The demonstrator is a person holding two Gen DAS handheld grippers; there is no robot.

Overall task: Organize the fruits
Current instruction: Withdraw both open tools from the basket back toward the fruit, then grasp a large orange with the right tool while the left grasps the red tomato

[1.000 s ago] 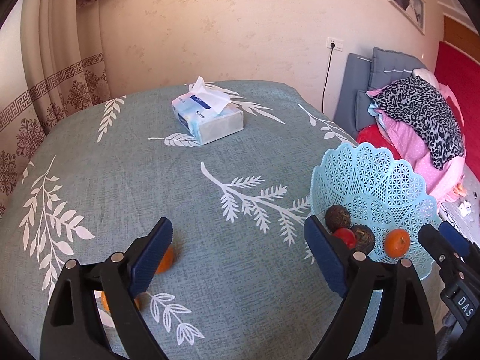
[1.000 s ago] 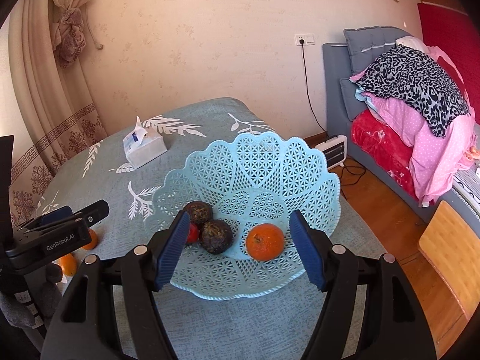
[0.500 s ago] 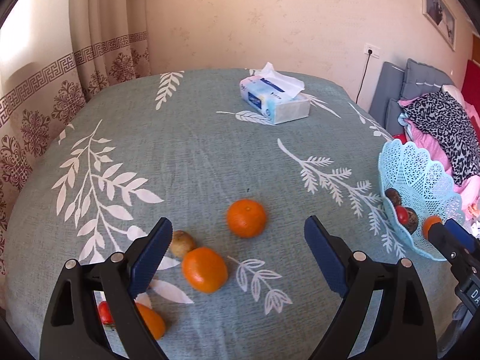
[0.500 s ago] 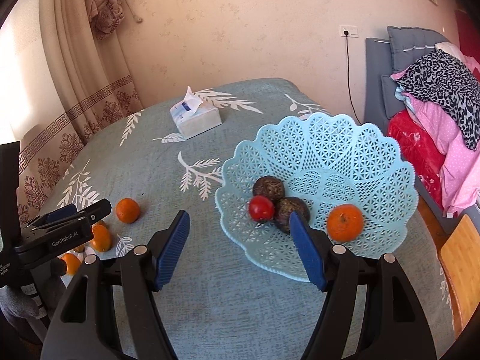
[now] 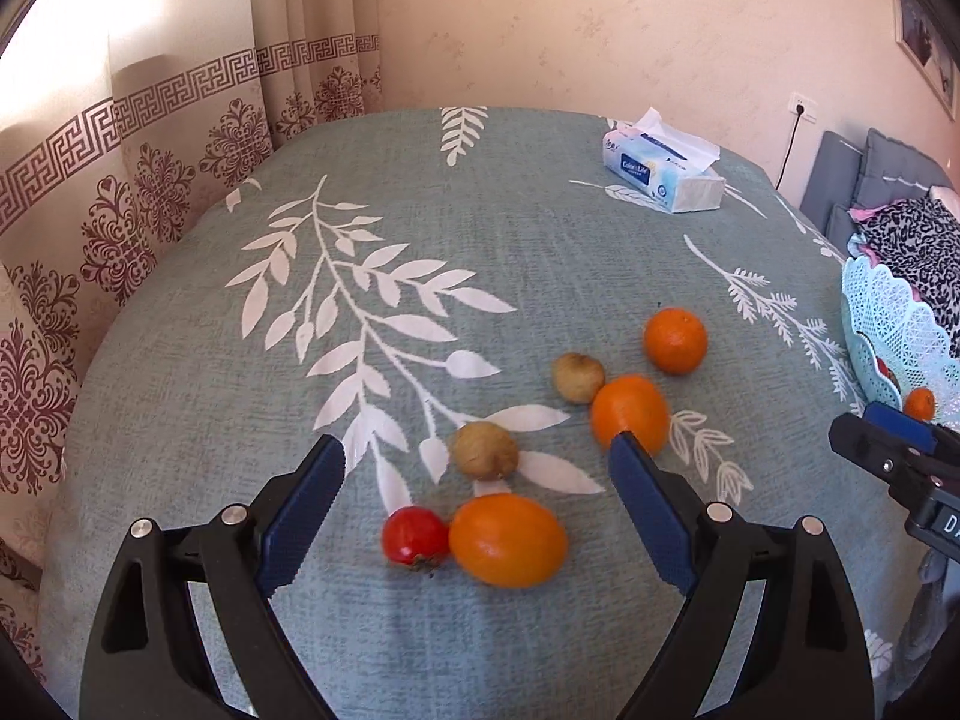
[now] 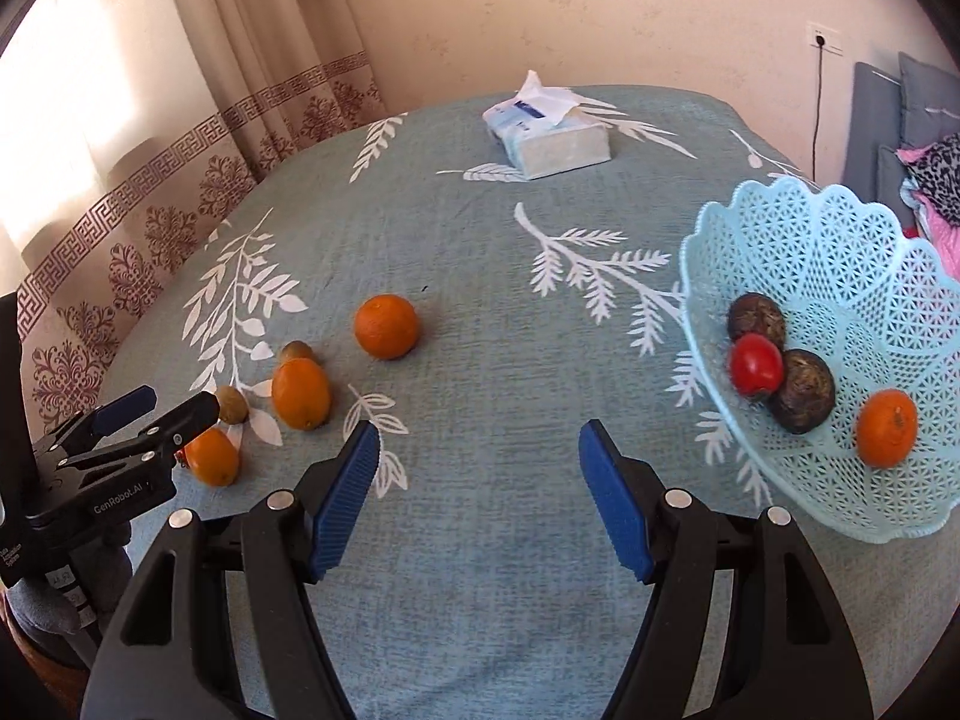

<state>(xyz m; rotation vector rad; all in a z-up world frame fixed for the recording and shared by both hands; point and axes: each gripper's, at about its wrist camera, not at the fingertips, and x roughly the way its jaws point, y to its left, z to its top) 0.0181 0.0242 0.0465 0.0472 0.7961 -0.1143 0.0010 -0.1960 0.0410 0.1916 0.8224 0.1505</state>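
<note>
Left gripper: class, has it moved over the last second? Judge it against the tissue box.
Yes. The left gripper has swung left: the tissue box has slid from centre to upper right, and the loose fruit now lies between its open jaws.

beige textured wall, patterned curtain w/ sunlight at left, grey headboard at right, wall socket.

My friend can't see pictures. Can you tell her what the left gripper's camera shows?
The open left gripper hovers over loose fruit on a leaf-patterned tablecloth: three oranges, two small brown fruits and a red tomato. A tissue box sits farther back.
</note>
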